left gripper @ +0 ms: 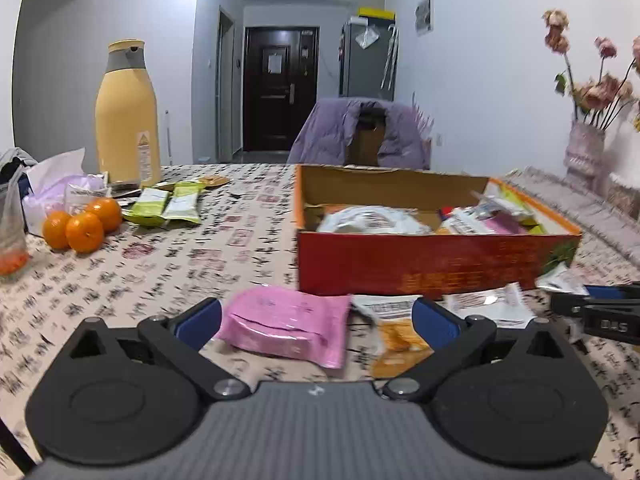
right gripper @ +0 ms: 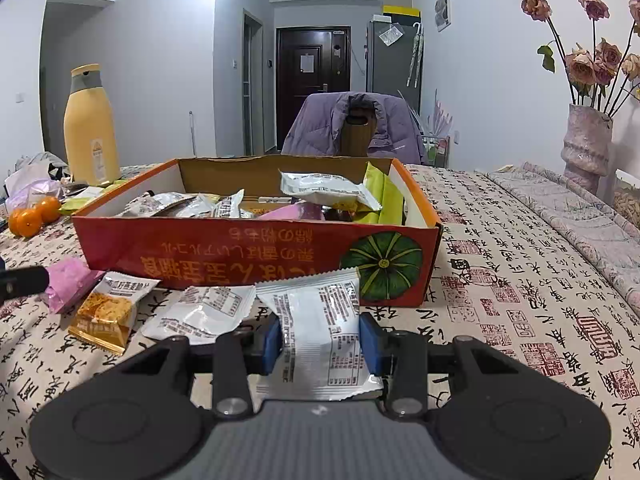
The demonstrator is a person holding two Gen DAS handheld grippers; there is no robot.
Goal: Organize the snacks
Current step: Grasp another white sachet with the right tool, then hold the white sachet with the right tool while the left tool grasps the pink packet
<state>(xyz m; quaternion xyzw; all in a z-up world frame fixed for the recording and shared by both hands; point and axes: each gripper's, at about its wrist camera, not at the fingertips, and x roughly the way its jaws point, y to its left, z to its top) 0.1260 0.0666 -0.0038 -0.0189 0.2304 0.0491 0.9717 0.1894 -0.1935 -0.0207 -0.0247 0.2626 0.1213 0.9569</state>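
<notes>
- A box (right gripper: 256,256) stands on the table (right gripper: 520,280), with packets inside.
- Before the box lie four packets in a row.
- The rightmost packet (right gripper: 320,332) sits between the right gripper's (right gripper: 320,344) pads.
- The leftmost packet (left gripper: 288,322) lies between the left gripper's (left gripper: 316,320) spread fingers.
- Left of the box: oranges (left gripper: 82,224), with a bottle (left gripper: 127,116) behind.
- A vase (right gripper: 586,144) stands far right.
- A chair (right gripper: 356,128) stands behind the table.

The red box (right gripper: 256,256) wall blocks ahead; tablecloth (right gripper: 520,280) rightward seems clear.
</notes>
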